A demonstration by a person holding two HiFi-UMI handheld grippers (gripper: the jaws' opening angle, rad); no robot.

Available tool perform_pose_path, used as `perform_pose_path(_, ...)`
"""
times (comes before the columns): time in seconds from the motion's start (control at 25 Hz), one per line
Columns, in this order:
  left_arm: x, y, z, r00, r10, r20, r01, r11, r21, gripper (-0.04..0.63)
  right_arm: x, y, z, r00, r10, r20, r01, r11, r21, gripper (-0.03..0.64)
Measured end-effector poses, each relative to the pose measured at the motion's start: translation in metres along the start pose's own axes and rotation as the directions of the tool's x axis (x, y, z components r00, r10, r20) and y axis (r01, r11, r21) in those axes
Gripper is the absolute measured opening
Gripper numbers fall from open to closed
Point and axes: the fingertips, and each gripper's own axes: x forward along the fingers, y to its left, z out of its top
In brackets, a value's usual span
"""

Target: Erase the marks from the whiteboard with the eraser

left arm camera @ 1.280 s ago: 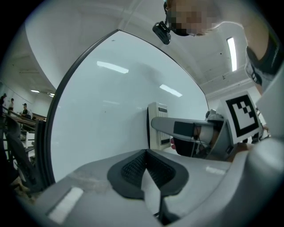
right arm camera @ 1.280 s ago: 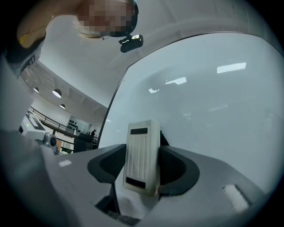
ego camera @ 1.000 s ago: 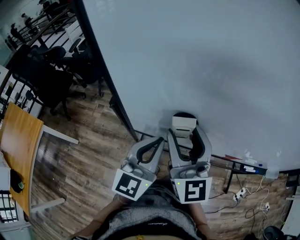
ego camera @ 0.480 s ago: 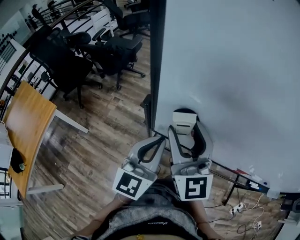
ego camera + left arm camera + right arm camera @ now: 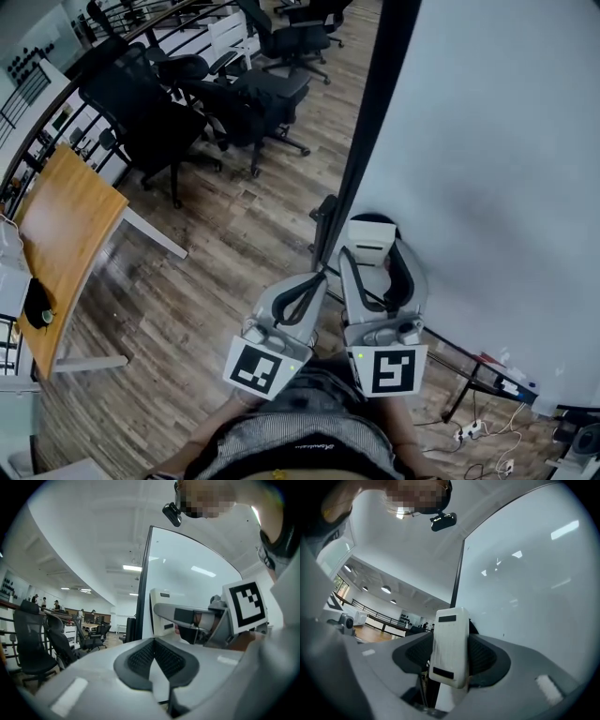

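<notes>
We see a wood-plank floor (image 5: pixel 216 244). Standing on it are black office chairs (image 5: pixel 155 127) at upper left, a white chair (image 5: pixel 228 37) behind them, and the whiteboard (image 5: pixel 487 141), whose dark foot (image 5: pixel 323 211) touches the planks. At lower right, a white power strip (image 5: pixel 466 431) and loose cables (image 5: pixel 506 459) lie on the floor. At left, a wooden table (image 5: pixel 70 234) stands on white legs. A small dark object (image 5: pixel 37 309) lies on its top, near the edge.
</notes>
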Motion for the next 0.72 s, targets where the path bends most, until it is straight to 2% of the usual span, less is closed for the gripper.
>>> perform_pose_path(0.2, -0.007, 0.004, -0.004, 1.0, 0.003, -0.01, -0.003, 1.0, -0.006, 0.003, 0.0, 0.008, -0.011, 1.0, 0.008, -0.017, -0.008, 1.0, -0.015, 0.242)
perform_pose_path(0.4, -0.011, 0.004, -0.01, 0.999, 0.014, -0.03, -0.015, 1.0, -0.024, 0.003, -0.009, 0.01, -0.047, 0.993, 0.016, -0.117, -0.017, 1.0, -0.006, 0.242)
perform_pose_path(0.52, -0.016, 0.006, -0.013, 0.999, 0.028, -0.045, -0.029, 0.999, -0.024, 0.003, -0.013, 0.013, -0.064, 0.989, 0.03, -0.144, -0.027, 0.999, 0.021, 0.242)
perform_pose_path(0.72, -0.02, 0.003, -0.018, 0.998, 0.031, -0.061, -0.029, 0.999, 0.037, 0.003, -0.018, 0.014, -0.075, 0.984, 0.039, -0.173, -0.039, 0.999, 0.005, 0.242)
